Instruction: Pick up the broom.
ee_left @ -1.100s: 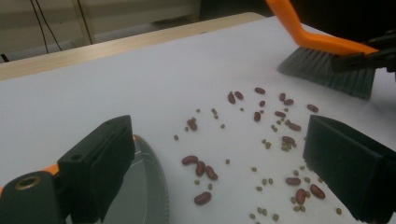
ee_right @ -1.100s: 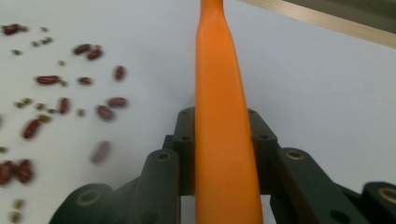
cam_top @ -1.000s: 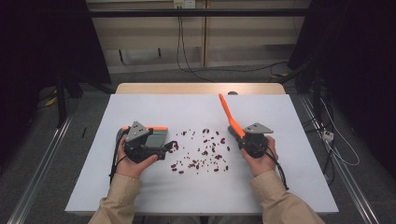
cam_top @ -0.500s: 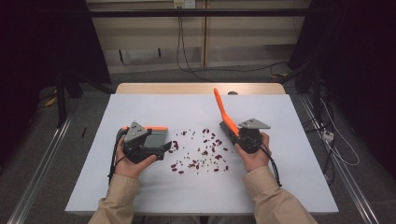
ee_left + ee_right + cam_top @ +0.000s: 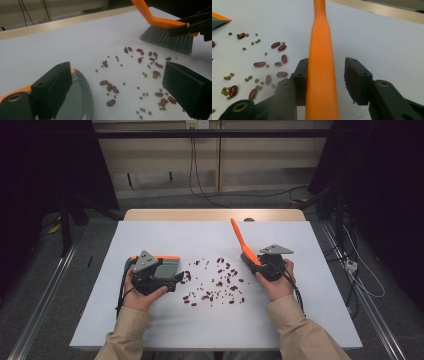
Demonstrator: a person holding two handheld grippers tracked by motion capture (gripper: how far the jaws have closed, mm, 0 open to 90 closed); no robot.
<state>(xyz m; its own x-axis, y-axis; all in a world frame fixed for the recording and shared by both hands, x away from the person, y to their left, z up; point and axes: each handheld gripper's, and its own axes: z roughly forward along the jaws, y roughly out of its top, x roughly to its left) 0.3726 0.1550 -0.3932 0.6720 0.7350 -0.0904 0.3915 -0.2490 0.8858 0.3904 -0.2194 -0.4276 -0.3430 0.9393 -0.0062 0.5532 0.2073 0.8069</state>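
I have swung my right tongs [image 5: 264, 264] in toward the scattered beans [image 5: 215, 282], so the brush [image 5: 167, 37] they clench now has its bristles touching the desk [image 5: 165, 235] just beside the beans' far edge. My left tongs [image 5: 172, 279] grasp the dustpan [image 5: 167, 266] just on the beans' other side. I judge the sweep toward the dustpan can begin.
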